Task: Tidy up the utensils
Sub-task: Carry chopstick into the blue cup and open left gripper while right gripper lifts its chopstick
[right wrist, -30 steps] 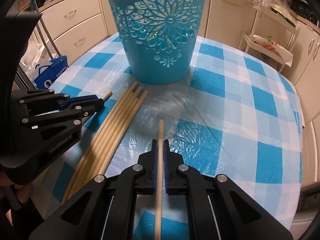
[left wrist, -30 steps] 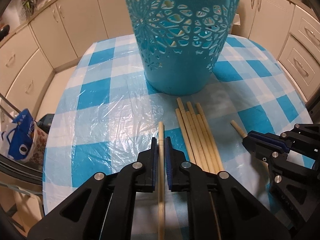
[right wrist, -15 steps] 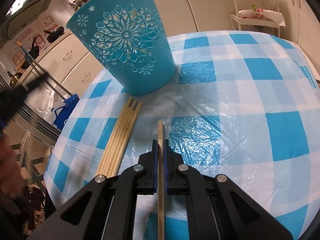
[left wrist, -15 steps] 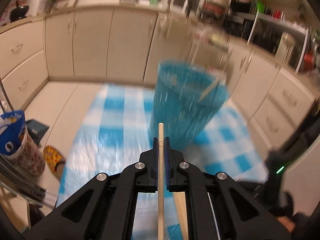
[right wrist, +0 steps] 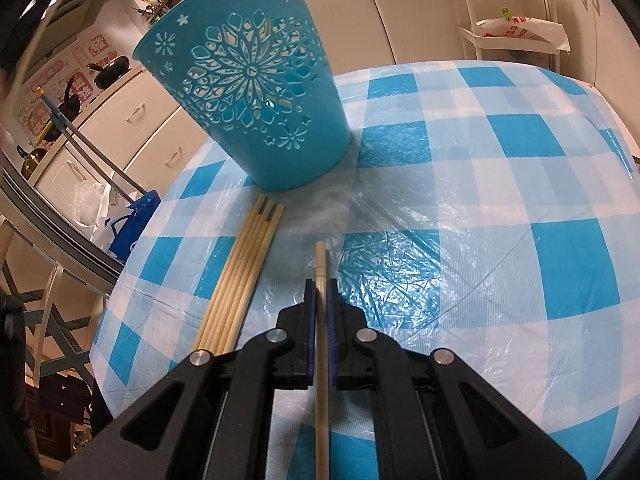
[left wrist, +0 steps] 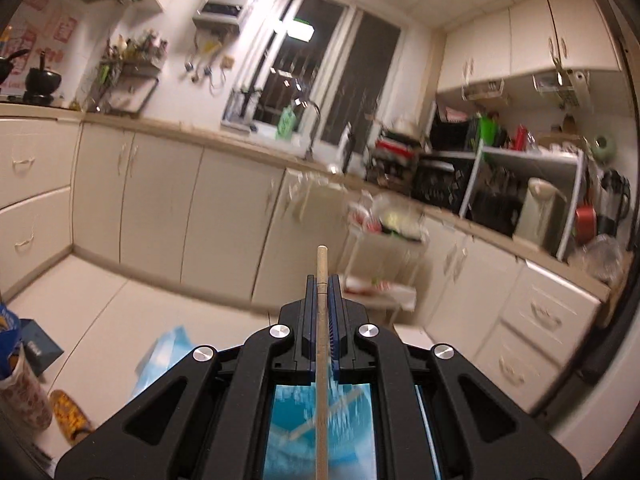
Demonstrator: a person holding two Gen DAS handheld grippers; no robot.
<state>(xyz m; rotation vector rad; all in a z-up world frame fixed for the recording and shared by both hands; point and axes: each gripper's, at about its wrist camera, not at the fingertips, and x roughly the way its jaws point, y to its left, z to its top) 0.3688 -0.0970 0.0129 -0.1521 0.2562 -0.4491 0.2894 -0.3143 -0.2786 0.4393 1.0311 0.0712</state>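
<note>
Left wrist view:
Left gripper: jaws pressed in on a single chopstick, whose tip pokes out just beyond the blue pads.
Aim: raised toward the kitchen cabinets and the dark window; the picture is motion-blurred.
Below the jaws: a blue patch, too blurred to tell basket from cloth.
Far right: a cluttered counter shelf.

Right wrist view:
Right gripper: jaws clamped on a second chopstick, its tip out past the pads, held low over the table.
Basket: turquoise, with cut-out flower pattern, standing on the far left part of the blue-and-white checked tablecloth.
Loose chopsticks: a bundle lying side by side on the cloth, left of the gripper, far ends just short of the basket's base.
Far right: a white rack with a plastic bag.
</note>
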